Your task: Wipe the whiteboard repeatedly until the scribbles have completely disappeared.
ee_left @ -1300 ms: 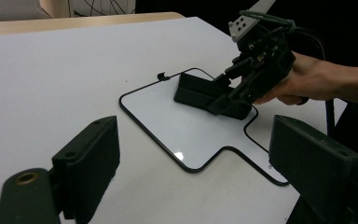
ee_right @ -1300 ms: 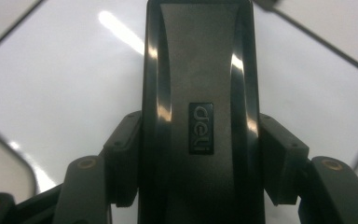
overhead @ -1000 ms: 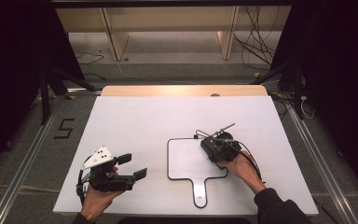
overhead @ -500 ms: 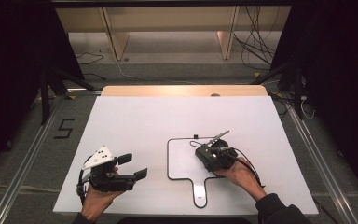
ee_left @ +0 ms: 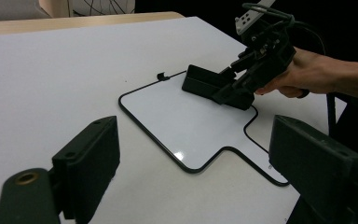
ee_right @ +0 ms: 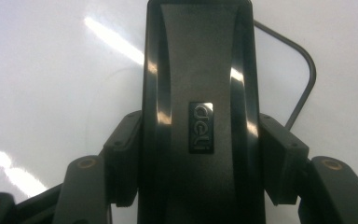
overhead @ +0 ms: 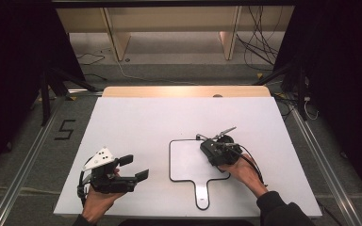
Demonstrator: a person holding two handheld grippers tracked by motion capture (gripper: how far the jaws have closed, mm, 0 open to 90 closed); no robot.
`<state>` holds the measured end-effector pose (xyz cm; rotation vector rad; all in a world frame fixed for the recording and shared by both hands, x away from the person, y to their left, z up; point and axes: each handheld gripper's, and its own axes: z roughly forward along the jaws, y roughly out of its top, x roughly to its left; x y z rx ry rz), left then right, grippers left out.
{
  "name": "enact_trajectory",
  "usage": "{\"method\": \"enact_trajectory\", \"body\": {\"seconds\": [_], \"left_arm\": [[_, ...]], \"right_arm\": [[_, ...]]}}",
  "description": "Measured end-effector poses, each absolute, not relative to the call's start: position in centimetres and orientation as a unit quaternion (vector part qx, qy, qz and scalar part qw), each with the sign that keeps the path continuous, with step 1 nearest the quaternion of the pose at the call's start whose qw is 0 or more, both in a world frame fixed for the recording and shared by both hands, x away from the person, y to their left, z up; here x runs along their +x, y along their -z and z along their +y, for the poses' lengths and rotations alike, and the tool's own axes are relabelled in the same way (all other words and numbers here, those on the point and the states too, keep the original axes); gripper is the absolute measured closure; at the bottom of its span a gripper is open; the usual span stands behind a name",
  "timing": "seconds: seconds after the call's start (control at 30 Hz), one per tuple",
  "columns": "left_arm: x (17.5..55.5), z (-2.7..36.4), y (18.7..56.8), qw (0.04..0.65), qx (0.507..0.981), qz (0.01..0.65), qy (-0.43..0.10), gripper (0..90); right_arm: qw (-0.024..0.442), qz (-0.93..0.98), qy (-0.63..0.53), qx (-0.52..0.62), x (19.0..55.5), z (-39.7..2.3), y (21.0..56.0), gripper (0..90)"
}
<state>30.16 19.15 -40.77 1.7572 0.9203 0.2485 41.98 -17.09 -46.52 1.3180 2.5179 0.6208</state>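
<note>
1. High view: a white table (overhead: 136, 127) carries a small handled whiteboard (overhead: 188, 162) with a thin black border, its handle pointing toward the person's edge.
2. The right gripper (overhead: 212, 150), held in the person's right hand (overhead: 240, 167), sits over the right part of the whiteboard, angled down toward the board surface.
3. Right gripper view: both jaws are clamped on the long sides of a black eraser (ee_right: 200, 116), a glossy block with a small silver logo plate on its top. The pads press against both of its flanks.
4. Left gripper view: the eraser (ee_left: 204, 81) rests with its underside on the white face of the whiteboard (ee_left: 186, 126), near the board's upper right border. The right gripper (ee_left: 235, 86) grips it from behind, and the hand (ee_left: 307, 72) is behind that.
5. The left gripper (overhead: 134, 168) is held in the person's left hand (overhead: 99, 200) near the front left of the table, well apart from the whiteboard.
6. Its jaws stand apart with nothing between them; in the left gripper view the two black jaws rise at either side with bare table and board between.
</note>
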Motion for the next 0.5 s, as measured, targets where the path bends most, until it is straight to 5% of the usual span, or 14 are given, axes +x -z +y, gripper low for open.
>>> {"method": "enact_trajectory", "body": {"seconds": [0.5], "left_arm": [[30.2, 19.1, 40.8, 0.541, 0.739, 0.388, -0.104, 15.7]], "right_arm": [[0.11, 0.884, -0.226, 0.395, 40.8, -13.5, 46.7, 41.1]]}}
